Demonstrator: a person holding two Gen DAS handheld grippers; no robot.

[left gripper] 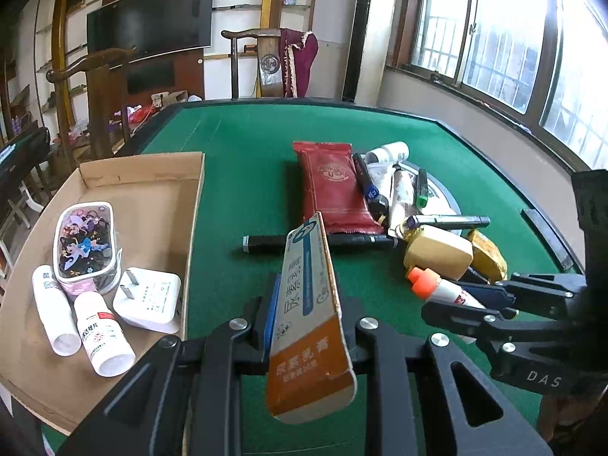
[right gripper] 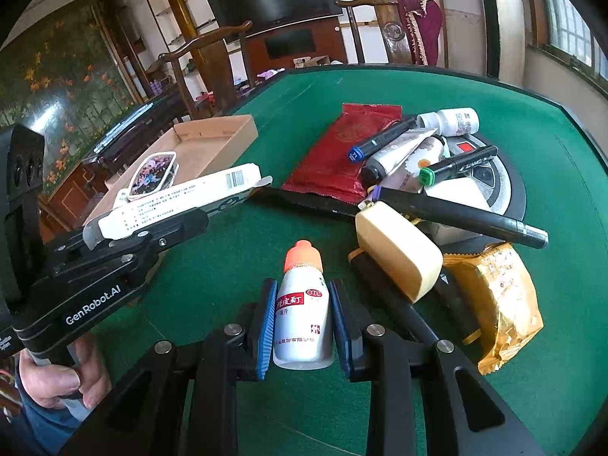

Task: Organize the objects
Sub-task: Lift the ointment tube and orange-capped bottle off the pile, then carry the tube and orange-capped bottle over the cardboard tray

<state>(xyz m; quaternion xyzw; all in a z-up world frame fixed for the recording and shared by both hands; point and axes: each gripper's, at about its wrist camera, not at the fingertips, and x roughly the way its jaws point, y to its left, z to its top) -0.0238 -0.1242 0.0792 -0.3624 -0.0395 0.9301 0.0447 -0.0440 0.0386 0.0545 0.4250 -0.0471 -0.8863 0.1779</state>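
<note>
Left gripper (left gripper: 304, 326) clamps carton (left gripper: 309, 319) edgewise; right gripper (right gripper: 303, 326) clamps bottle (right gripper: 303, 315). Risk: thin carton may pivot/slip w/ fast swing toward cardboard tray (left gripper: 152, 190).

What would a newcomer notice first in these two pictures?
Both grippers are full: the left gripper clamps a flattened orange-and-white carton, and the right gripper clamps a small white bottle with an orange cap. Behind them, markers, tubes and packets lie piled on the green table.

Both angle downward: the left hand-held gripper (left gripper: 306, 304) is clamped narrow, the right hand-held gripper (right gripper: 303, 326) slightly wider; a hand (right gripper: 57, 376) grips the left handle.
</note>
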